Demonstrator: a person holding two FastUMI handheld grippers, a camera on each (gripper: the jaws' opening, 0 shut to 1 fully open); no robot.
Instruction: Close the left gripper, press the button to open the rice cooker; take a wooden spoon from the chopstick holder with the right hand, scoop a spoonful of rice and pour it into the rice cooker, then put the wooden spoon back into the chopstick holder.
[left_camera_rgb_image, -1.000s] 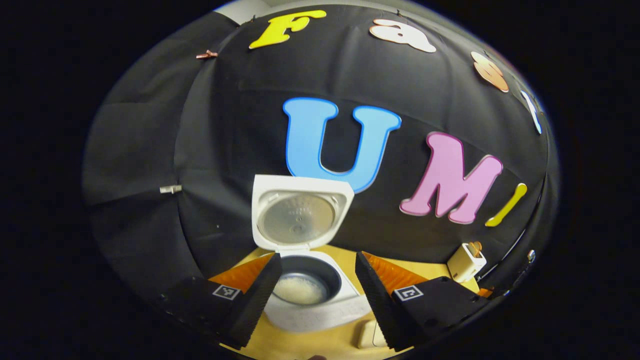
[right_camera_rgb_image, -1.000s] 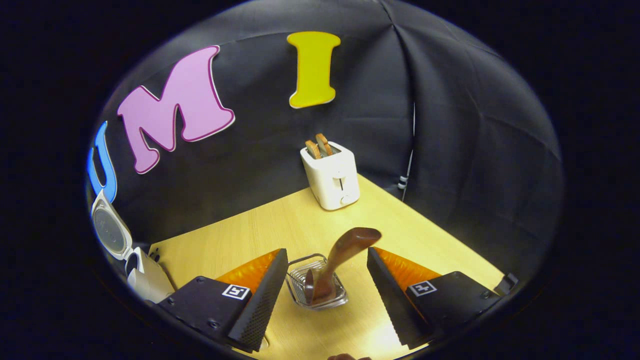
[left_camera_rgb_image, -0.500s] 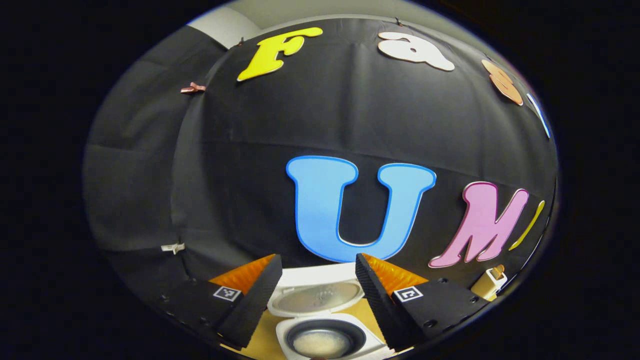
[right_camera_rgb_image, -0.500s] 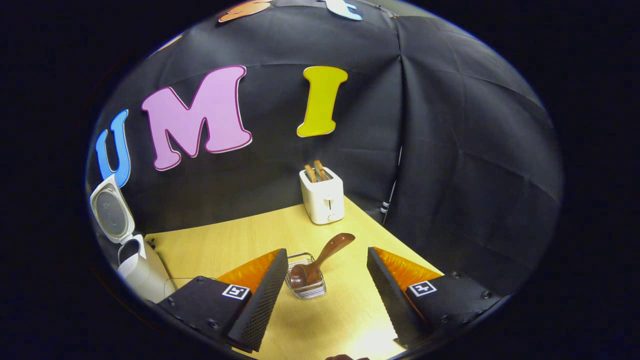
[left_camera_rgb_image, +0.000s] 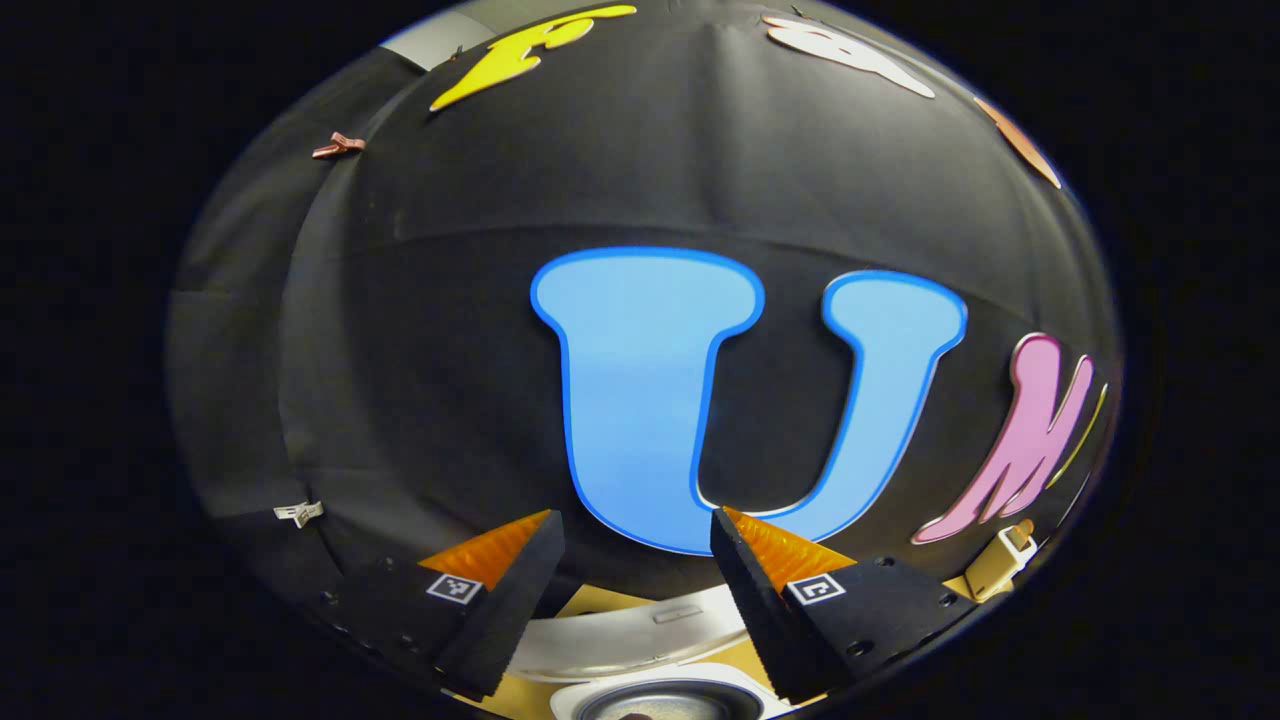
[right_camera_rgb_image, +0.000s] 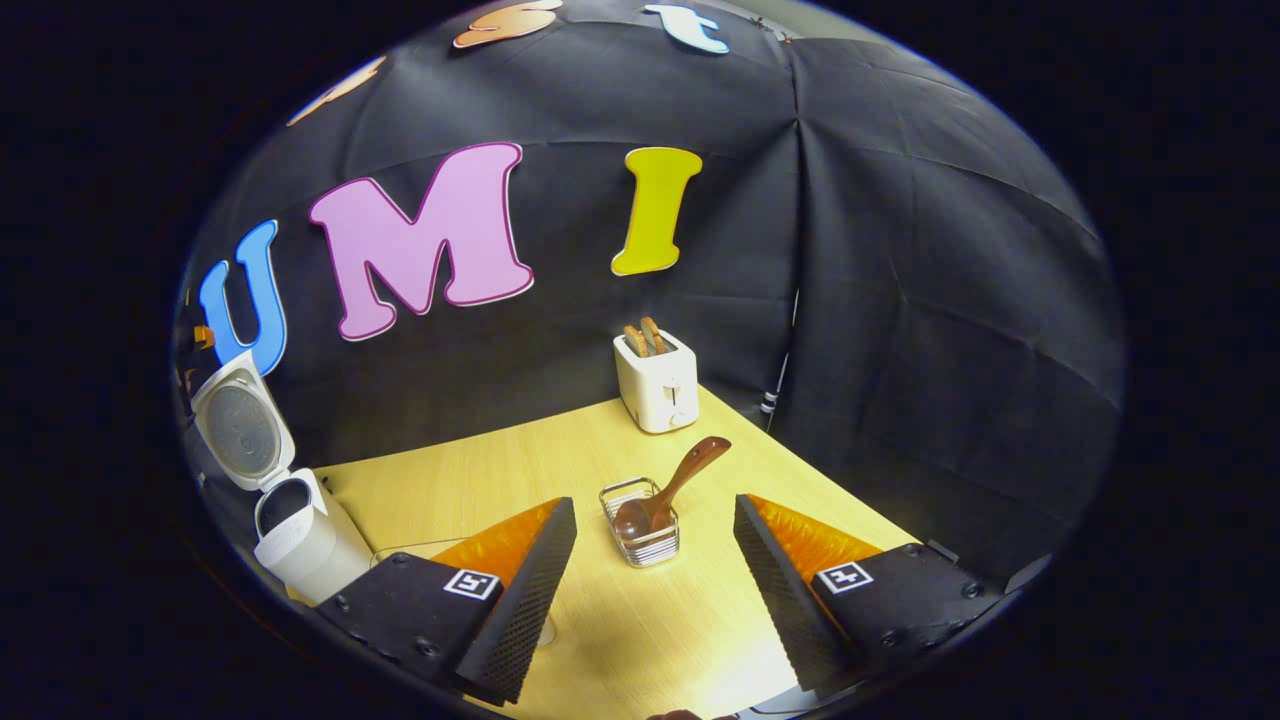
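Right hand-held gripper (right_camera_rgb_image: 655, 590) gapes wide, empty; the wooden spoon (right_camera_rgb_image: 670, 490) lies just above centre frame in the chopstick holder (right_camera_rgb_image: 640, 545), handle slanting upper right. Left hand-held gripper (left_camera_rgb_image: 635, 600) is wide too, the rice cooker (left_camera_rgb_image: 665, 700) at its bottom edge

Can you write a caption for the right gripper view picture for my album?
Wooden spoon resting in its wire holder, open gripper nearby.

My right tongs (right_camera_rgb_image: 655, 580): matt black pads, ribbed texture, glossy orange backs. Worktop (right_camera_rgb_image: 500, 480) is pale wood-look, smooth. Wooden spoon (right_camera_rgb_image: 672, 490) is dark, polished. Chopstick holder (right_camera_rgb_image: 641, 528) is shiny wire metal. Rice cooker (right_camera_rgb_image: 285, 520) and toaster (right_camera_rgb_image: 657, 385) are smooth white plastic.
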